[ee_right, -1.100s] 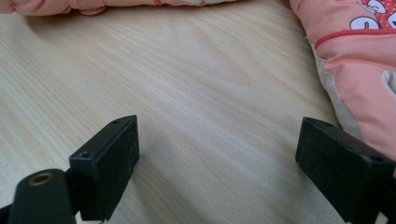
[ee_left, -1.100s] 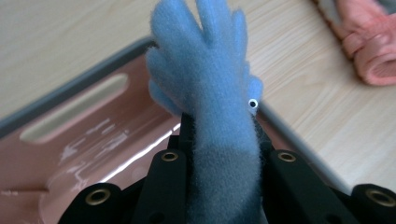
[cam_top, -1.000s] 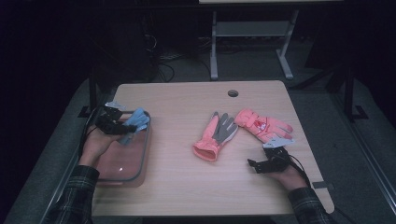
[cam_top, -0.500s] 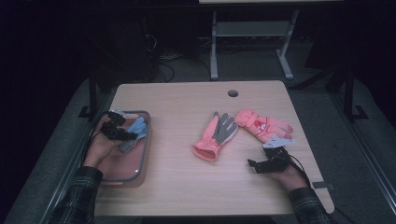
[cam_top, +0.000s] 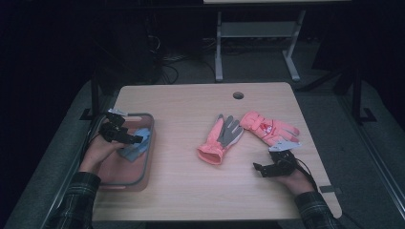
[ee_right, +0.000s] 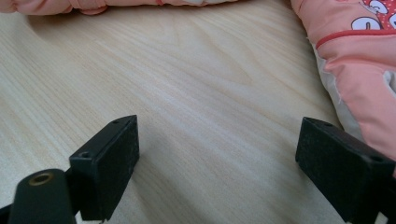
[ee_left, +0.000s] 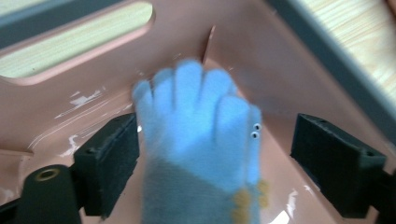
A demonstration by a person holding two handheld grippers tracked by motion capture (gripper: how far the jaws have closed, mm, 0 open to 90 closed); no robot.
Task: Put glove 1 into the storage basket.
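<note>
Left tongs [ee_left: 215,154] just opened; googly-eyed blue glove [ee_left: 201,135] lies between.

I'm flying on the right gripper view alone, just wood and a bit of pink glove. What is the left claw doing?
Observer: The left claw is over the pink bin. Its jaws have just been opening and stand wide, with a blue glove between them, unsqueezed.
Operator: Is that glove inside the bin?
Observer: Yes, the high view shows it lying within the bin's rim, near its far right corner.
Operator: How many pink gloves lie on the table?
Observer: Two on the table: a grey-palmed pink glove mid-table, and a second pink glove just beyond the right claw.
</note>
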